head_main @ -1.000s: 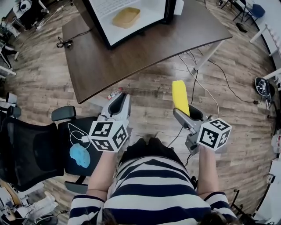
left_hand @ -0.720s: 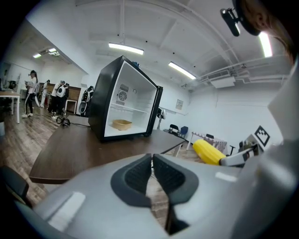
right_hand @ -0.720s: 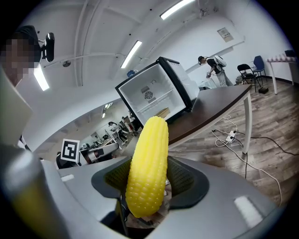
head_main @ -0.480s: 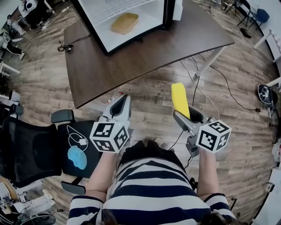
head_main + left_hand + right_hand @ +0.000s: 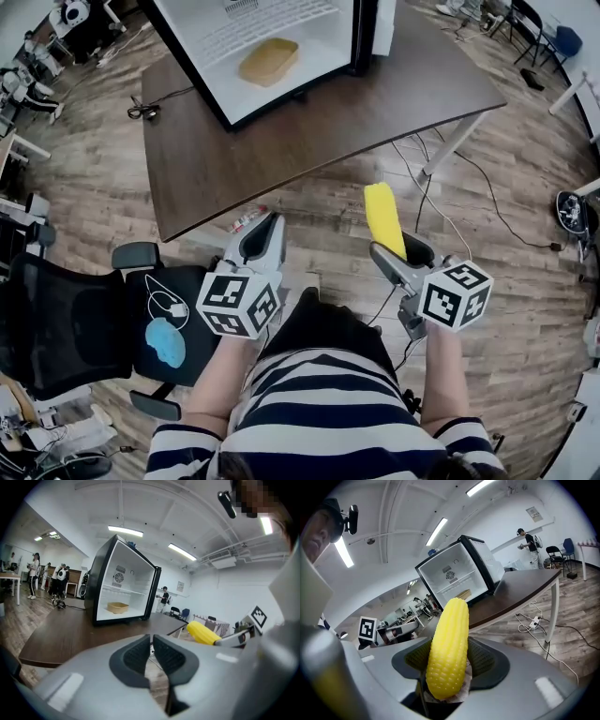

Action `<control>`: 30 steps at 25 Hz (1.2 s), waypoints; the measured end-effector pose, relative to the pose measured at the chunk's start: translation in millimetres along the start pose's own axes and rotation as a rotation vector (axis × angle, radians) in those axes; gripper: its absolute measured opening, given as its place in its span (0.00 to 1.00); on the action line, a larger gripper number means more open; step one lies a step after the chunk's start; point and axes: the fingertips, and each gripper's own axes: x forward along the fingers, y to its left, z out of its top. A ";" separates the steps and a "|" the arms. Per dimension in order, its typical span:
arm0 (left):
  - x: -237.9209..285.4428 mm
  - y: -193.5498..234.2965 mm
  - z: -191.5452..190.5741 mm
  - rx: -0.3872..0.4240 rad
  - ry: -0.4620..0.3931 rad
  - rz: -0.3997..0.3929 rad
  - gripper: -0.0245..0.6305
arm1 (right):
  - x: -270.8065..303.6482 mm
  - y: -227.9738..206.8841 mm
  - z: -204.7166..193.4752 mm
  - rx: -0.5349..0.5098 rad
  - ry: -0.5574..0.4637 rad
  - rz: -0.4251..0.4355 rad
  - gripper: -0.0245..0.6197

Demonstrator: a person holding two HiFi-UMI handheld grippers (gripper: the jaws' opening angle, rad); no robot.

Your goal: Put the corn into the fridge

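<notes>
We hold the yellow ribbed corn cob (image 5: 449,644) clenched in our right tongs (image 5: 394,249). Its blunt end sits low between the dark pads and its long axis runs straight out ahead of the jaws. Our left tongs (image 5: 151,651) are pressed together on nothing. The open black mini fridge with a white interior (image 5: 359,33) stands on the dark brown wooden table (image 5: 281,141), well apart from the corn and ahead and to its left. A shallow tan basket (image 5: 268,61) lies inside it. We judge the cob must travel tip-first over the table. We can read no brand, only black-and-white square markers on the tongs' cubes.
</notes>
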 end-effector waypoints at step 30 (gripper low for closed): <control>144.7 95.8 66.9 0.078 -0.003 0.032 0.04 | 132.4 -54.8 117.7 -0.074 0.049 -0.011 0.41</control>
